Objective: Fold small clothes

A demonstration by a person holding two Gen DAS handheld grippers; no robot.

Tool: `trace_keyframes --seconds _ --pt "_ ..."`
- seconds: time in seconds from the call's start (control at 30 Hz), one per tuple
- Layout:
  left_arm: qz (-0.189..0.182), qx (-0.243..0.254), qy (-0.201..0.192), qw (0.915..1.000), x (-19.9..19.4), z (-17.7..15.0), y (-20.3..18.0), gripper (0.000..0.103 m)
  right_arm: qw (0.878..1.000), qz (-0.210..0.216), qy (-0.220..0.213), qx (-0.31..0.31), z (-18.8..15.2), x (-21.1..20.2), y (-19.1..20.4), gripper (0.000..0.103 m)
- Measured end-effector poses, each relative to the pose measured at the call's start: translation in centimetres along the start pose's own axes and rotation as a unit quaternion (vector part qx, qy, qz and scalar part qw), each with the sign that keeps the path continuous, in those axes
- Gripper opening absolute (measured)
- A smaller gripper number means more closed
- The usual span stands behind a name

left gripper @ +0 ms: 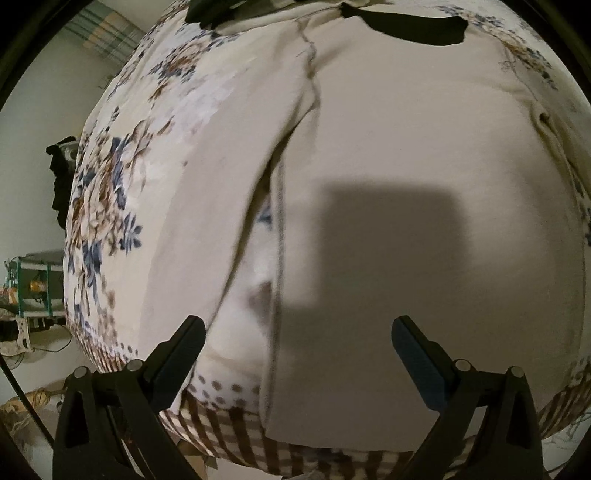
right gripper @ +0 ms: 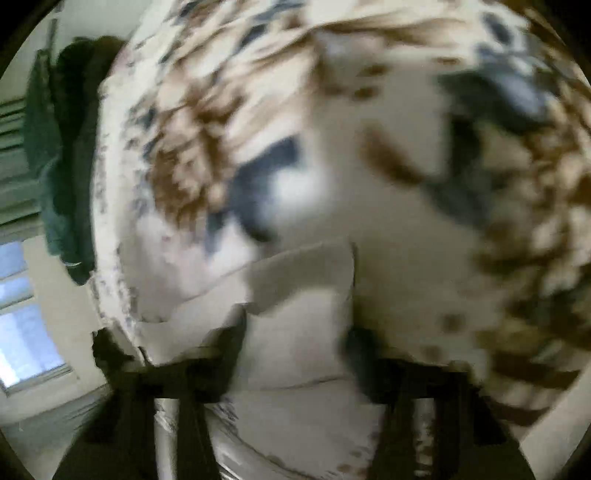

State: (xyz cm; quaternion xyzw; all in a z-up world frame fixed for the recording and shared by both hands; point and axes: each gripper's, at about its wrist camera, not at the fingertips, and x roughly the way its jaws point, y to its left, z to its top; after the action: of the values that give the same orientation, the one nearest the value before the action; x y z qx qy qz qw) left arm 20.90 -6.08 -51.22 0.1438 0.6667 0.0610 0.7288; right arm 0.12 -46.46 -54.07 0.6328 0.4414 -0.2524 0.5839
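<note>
item: cream garment [left gripper: 406,155], spread flat on floral bed sheet [left gripper: 110,192], no fold visible; folding left. left claw [left gripper: 295,332] spread, empty, hovering. right claw [right gripper: 291,354] blurred, cannot tell.

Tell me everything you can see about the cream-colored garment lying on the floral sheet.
The cream garment is plain, soft-looking fabric with stitched seams, spread mostly flat on the floral bedsheet. A flap or sleeve on its left lies folded alongside the body, leaving a gap where the sheet shows. A small buttonhole-like slit sits near its right edge. A square shadow falls across its middle. The left claw hangs open over its lower part, gripping nothing. A black cloth lies at its far edge. The right view is too blurred to add detail.
</note>
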Motion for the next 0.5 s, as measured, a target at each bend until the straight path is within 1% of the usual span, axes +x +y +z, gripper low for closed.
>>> trace_keyframes --seconds 0.07,0.1,0.17,0.2,0.23,0.3,0.37,0.43,0.5 --pt "0.0 -0.005 0.0 1.0 -0.1 -0.1 0.5 0.103 1.0 -0.005 -0.024 -0.015 -0.7 -0.4 1.9 0.007" --pt "-0.002 -0.01 -0.002 0.9999 -0.2 -0.1 0.8 0.103 0.999 0.003 -0.05 -0.019 -0.5 -1.6 3.0 0.007" --pt "-0.005 -0.02 -0.008 0.9998 -0.6 -0.1 1.4 0.103 0.996 0.015 -0.086 -0.019 -0.1 -4.3 4.3 0.006" --pt "-0.009 -0.026 -0.009 0.9996 -0.7 -0.1 1.9 0.103 0.995 0.018 -0.1 -0.021 0.3 -5.5 5.0 0.006" --pt "-0.012 -0.033 -0.01 0.9993 -0.7 -0.1 2.3 0.103 0.994 0.026 -0.103 -0.027 0.7 -6.3 5.8 0.006" --pt "-0.016 -0.043 -0.011 0.9989 -0.7 -0.2 2.9 0.103 0.993 0.032 -0.096 -0.053 1.1 -7.6 7.9 0.006" --pt "-0.018 -0.053 -0.01 0.9984 -0.5 -0.4 3.7 0.103 0.992 0.031 -0.08 -0.096 -0.2 -7.9 11.1 0.006" --pt "-0.018 -0.063 -0.008 0.9978 -0.2 -0.7 4.5 0.103 0.986 0.032 -0.064 -0.15 -2.7 -7.8 14.6 0.006" --pt "-0.015 -0.074 -0.005 0.9971 0.0 -1.1 5.5 0.103 0.976 0.035 -0.044 -0.21 -6.3 -7.1 18.2 0.006"
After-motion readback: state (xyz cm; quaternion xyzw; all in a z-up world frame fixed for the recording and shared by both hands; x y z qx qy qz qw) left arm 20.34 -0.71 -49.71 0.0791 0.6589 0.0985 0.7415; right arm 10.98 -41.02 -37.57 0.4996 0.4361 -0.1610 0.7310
